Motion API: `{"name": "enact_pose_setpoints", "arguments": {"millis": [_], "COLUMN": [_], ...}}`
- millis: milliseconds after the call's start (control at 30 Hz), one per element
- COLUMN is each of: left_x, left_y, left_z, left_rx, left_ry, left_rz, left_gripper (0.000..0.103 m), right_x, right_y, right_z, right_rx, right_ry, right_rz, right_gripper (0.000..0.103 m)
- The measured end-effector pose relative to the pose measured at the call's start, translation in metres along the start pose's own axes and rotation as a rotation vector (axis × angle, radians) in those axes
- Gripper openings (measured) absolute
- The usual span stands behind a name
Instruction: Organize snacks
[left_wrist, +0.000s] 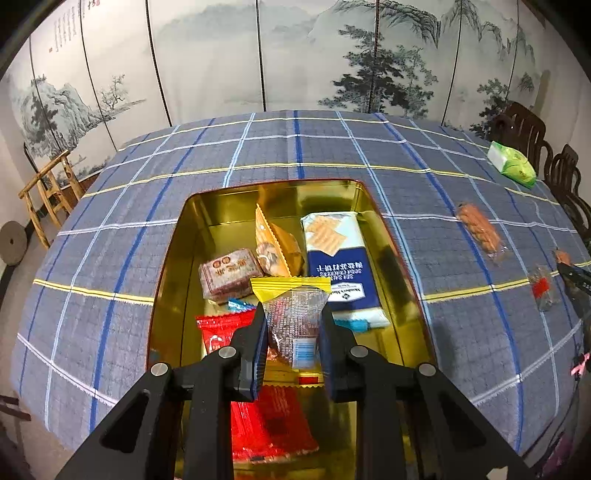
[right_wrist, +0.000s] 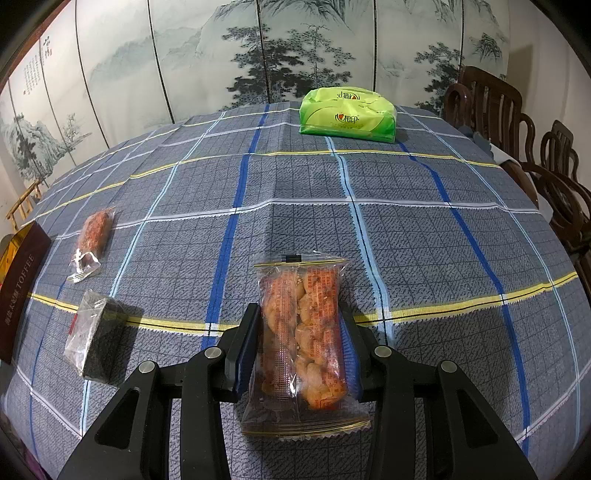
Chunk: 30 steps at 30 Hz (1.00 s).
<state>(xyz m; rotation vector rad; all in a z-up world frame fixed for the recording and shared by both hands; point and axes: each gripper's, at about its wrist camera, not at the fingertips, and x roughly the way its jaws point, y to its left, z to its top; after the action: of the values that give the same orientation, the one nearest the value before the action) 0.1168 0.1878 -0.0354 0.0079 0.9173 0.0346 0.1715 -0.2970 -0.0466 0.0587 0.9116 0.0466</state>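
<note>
Left claw (left_wrist: 293, 314) pinching a clear snack packet with yellow ends (left_wrist: 295, 317), held above the near half of the open gold tin (left_wrist: 388, 229). Inside the tin: a blue cracker pack (left_wrist: 341, 273) along the right wall, an orange pouch (left_wrist: 275, 245) tilted on edge near the middle, a dark red wrapped block (left_wrist: 227, 278) to its left, a red packet (left_wrist: 266, 406) lying at the near end. Right claw (right_wrist: 301, 325) pinching an orange twisted-snack packet (right_wrist: 303, 339) by its long sides, low over the checked worktop (right_wrist: 424, 258), whether touching the cloth cannot be told. Lying loose on the cloth to its left: a dark square snack in clear wrap (right_wrist: 98, 336) and a second orange packet (right_wrist: 92, 240), apart from each other, near the tin's brown outer wall lettered TOFFEE (right_wrist: 20, 291). Green tissue pack (right_wrist: 347, 114) at the far edge.
</note>
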Motion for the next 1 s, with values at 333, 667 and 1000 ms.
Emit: {"name": "enact_pose_setpoints", "arguments": {"millis": [333, 667, 1000], "left_x": [0.012, 0.017, 0.018], "left_y": [-0.002, -0.003, -0.004], "left_z": [0.007, 0.01, 0.014], "left_rx": [0.013, 0.012, 0.009], "left_ry": [0.005, 0.011, 0.005], "left_rz": [0.026, 0.038, 0.068], "left_gripper": [0.022, 0.023, 0.029], "right_x": [0.0, 0.0, 0.0], "right_y": [0.0, 0.0, 0.0], "right_z": [0.0, 0.0, 0.0], "right_rx": [-0.001, -0.001, -0.001], "right_ry": [0.0, 0.0, 0.0], "right_rz": [-0.001, -0.001, -0.001], "right_gripper": [0.041, 0.042, 0.042]}}
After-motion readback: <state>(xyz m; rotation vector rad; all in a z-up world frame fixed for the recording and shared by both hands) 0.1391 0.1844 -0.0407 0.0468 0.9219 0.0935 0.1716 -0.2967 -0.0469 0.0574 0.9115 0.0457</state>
